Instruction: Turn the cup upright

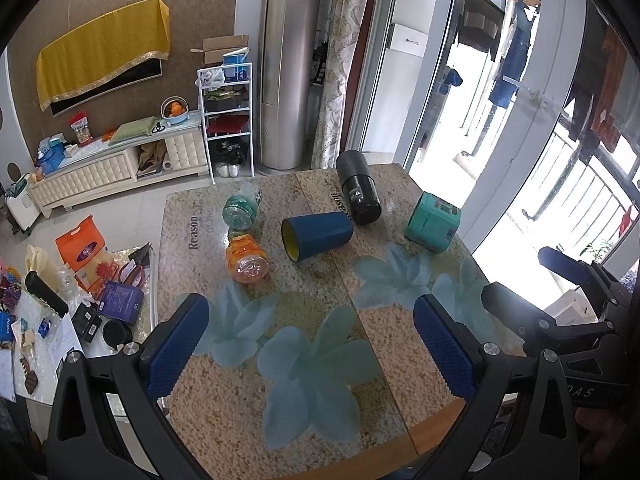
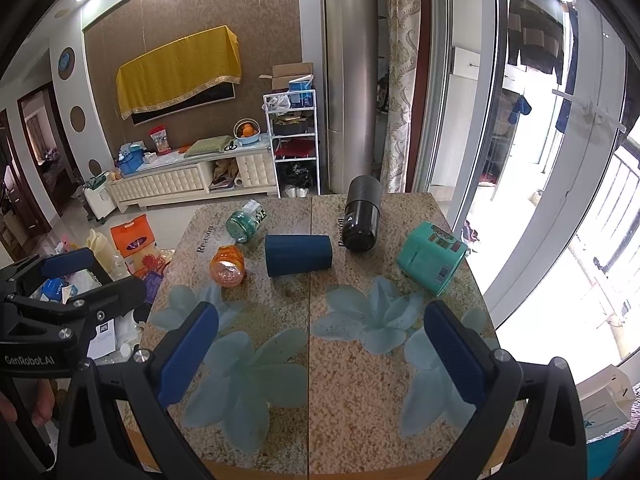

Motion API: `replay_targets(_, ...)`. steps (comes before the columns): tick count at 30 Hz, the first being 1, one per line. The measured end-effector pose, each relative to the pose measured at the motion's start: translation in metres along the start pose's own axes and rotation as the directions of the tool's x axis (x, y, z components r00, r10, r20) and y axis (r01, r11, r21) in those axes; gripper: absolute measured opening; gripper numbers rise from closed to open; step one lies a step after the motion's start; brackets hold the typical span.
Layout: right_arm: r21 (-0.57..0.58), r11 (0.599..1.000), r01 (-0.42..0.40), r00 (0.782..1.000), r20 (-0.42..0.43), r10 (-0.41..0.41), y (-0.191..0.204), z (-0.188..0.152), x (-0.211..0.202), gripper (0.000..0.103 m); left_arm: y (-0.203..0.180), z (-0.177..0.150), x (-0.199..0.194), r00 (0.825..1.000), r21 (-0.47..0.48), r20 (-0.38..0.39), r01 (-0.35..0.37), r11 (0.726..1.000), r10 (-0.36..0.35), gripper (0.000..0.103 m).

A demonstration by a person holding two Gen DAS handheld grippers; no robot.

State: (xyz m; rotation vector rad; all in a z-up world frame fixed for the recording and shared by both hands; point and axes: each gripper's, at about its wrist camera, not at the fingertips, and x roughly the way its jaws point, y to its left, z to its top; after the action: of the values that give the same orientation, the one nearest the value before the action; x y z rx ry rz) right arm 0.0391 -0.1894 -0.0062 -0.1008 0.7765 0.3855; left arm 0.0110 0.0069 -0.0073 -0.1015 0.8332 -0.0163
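Mid-bench, a dark blue cylindrical plastic cup (image 1: 318, 235) lies sideways beyond two spread, empty grippers, left gripper (image 1: 312, 344) and right gripper (image 2: 320, 354); a careless nudge could roll it away.

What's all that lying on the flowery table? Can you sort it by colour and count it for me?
Blue: 1, the blue cup on its side
Black: 1, the black flask
Teal: 2, the teal bottle and the teal box
Orange: 1, the orange bottle
Total: 5 things on the table, all tipped over or lying down
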Motion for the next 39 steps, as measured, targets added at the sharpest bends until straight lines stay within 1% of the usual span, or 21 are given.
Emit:
replay_targets(6,0.01,1.0,0.014,1.0,-0.014,-0.014,0.007,0.0,0.008,0.103,0.012,0.003,0.009,1.0,0.011,-0.016,0.019,1.0,-0.019,0.103)
replay_targets(12,0.007,0.999,0.033,0.999,-0.022,-0.032,0.016,0.008,0.016,0.103,0.027,0.012,0.02,0.998,0.031,-0.021,0.059,0.998,-0.058,0.103)
replay_targets(13,0.007,0.999,0.036,0.999,-0.024,-0.036,0.016,0.009,0.017,0.103,0.028,0.015,0.024,0.998,0.048,-0.023,0.068,0.997,-0.067,0.103)
replay_targets(15,0.01,0.999,0.044,0.999,-0.033,-0.044,0.014,0.01,0.021,0.103,0.028,0.021,0.031,0.997,0.11,-0.023,0.075,0.991,-0.072,0.103)
replay_targets(16,0.012,0.999,0.048,0.998,-0.037,-0.048,0.013,0.01,0.022,0.103,0.028,0.026,0.036,0.997,0.154,-0.024,0.07,0.986,-0.067,0.103)
replay_targets(18,0.015,0.998,0.059,0.997,-0.042,-0.058,0.01,0.01,0.024,0.103,0.028,0.033,0.044,0.997,0.208,-0.028,0.077,0.975,-0.073,0.103)
replay_targets(20,0.018,0.998,0.064,0.997,-0.052,-0.063,0.006,0.009,0.027,0.103,0.03,0.043,0.057,0.996,0.239,-0.046,0.089,0.967,-0.08,0.103)
replay_targets(22,0.016,0.998,0.062,0.996,-0.064,-0.06,0.003,0.009,0.032,0.103,0.03,0.053,0.068,0.995,0.251,-0.055,0.098,0.963,-0.087,0.103)
replay_targets(24,0.011,0.998,0.066,0.995,-0.081,-0.065,-0.003,0.011,0.039,0.103,0.029,0.062,0.081,0.993,0.255,-0.066,0.11,0.961,-0.097,0.103)
replay_targets(27,-0.016,0.999,0.044,0.994,-0.095,-0.045,-0.009,0.018,0.047,0.103,0.027,0.075,0.103,0.988,0.224,-0.1,0.136,0.965,-0.116,0.103)
replay_targets(29,-0.085,0.996,0.028,0.994,-0.104,-0.036,-0.012,0.029,0.058,0.103,0.024,0.082,0.114,0.988,0.204,-0.11,0.129,0.97,-0.108,0.103)
replay_targets(31,-0.148,0.989,-0.015,0.993,-0.121,-0.003,-0.012,0.038,0.068,0.103,0.022,0.088,0.127,0.988,0.164,-0.116,0.119,0.979,-0.101,0.103)
replay_targets(33,-0.276,0.959,-0.064,0.99,-0.137,0.027,-0.008,0.052,0.083,0.103,0.025,0.089,0.134,0.988,0.122,-0.124,0.105,0.987,-0.09,0.103)
replay_targets(35,-0.37,0.92,-0.126,0.985,-0.156,0.072,-0.005,0.062,0.097,0.103,0.031,0.088,0.141,0.989,0.074,-0.133,0.075,0.994,-0.065,0.103)
replay_targets(38,-0.512,0.824,-0.243,0.965,-0.213,0.153,0.006,0.076,0.126,0.103,0.041,0.078,0.148,0.989,0.014,-0.148,0.024,1.0,-0.022,0.103)
replay_targets(39,-0.58,0.761,-0.292,0.953,-0.243,0.18,0.013,0.079,0.139,0.103,0.046,0.073,0.15,0.988,-0.013,-0.157,0.013,1.0,-0.015,0.103)
